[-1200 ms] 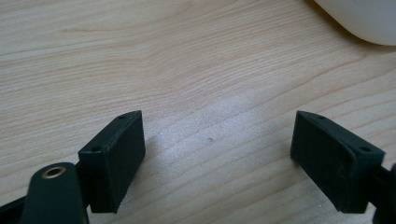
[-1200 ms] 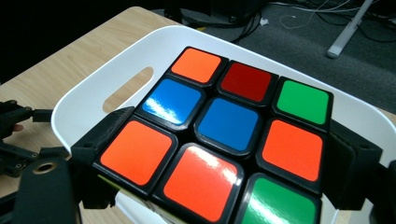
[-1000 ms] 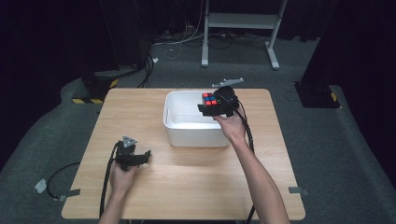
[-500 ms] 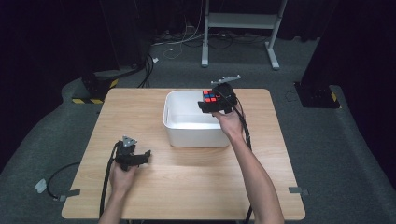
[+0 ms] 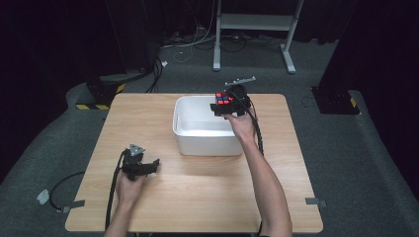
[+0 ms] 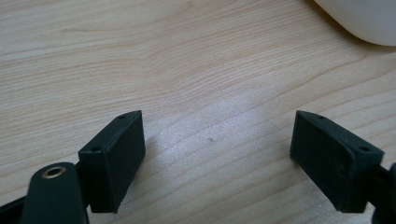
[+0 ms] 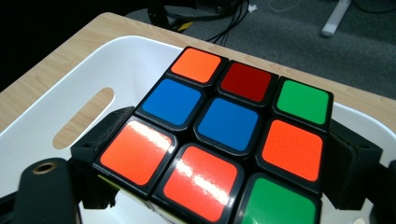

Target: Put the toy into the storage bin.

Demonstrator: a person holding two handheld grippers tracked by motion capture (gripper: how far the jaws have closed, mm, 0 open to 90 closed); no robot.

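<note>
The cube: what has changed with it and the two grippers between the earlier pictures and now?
Very little. The right gripper keeps the cube clamped above the far right part of the white bin, shifted slightly toward the bin's far edge; it has not let go. The left gripper stays open and low over the table, in the same place. The bin has not moved.

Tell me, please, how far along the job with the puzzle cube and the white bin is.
Done: the right gripper is shut on the puzzle cube, which is lifted off the table. In hand: the cube is held over the far right corner of the white bin, above its rim. Left: probably lowering the cube into the bin and letting go. The left gripper rests open over the wooden table.
</note>
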